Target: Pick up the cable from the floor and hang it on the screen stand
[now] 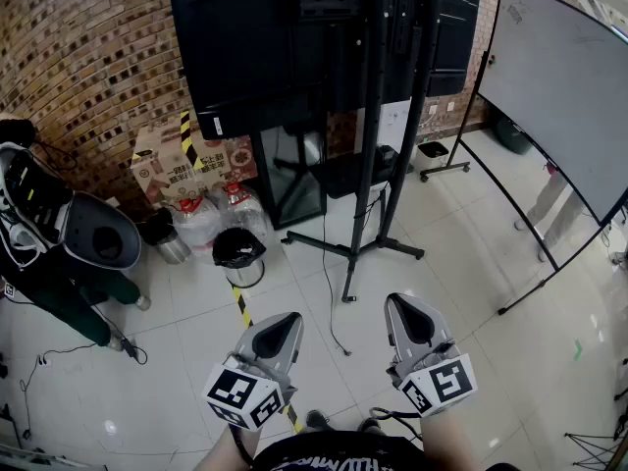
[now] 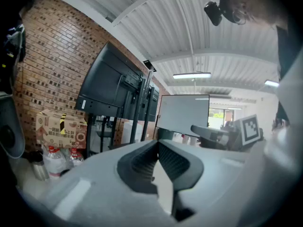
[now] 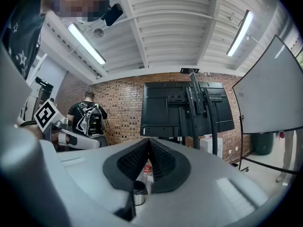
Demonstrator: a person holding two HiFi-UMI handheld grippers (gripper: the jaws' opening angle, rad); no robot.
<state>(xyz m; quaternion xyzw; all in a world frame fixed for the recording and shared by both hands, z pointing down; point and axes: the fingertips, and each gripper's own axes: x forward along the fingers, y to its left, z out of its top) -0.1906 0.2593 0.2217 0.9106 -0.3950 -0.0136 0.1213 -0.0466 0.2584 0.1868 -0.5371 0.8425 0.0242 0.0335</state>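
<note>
Both tools are held up level at waist height, and that looks like a ready pose, not a reach. The left gripper (image 1: 284,319) has its jaws together with nothing between them. The right gripper (image 1: 401,304) has its jaws pressed tip to tip and is empty too. The cable (image 1: 331,307) is on the floor (image 1: 471,263), ahead of and well below both sets of jaws. It is a thin dark line running from the foot of the screen stand (image 1: 373,165) back toward the gap between the two grippers. Nothing is touching it, so I judge the pick-up hasn't begun; the jaws will have to open and tip down first.

The views differ here. Only the head view shows the cable at all. Both gripper views look level along their jaws, so they take in the stand, the brick wall and the ceiling (no floor cable in either).

The right gripper view has the stand straight beyond its jaws, with the two dark screens on the mount. Off to the left of its jaws it catches a person with a backpack (image 3: 88,117). The left gripper view has the stand left of its jaws and the whiteboard (image 2: 183,111) straight ahead. The other gripper's marker cube (image 2: 249,129) sits off to the right.
</note>
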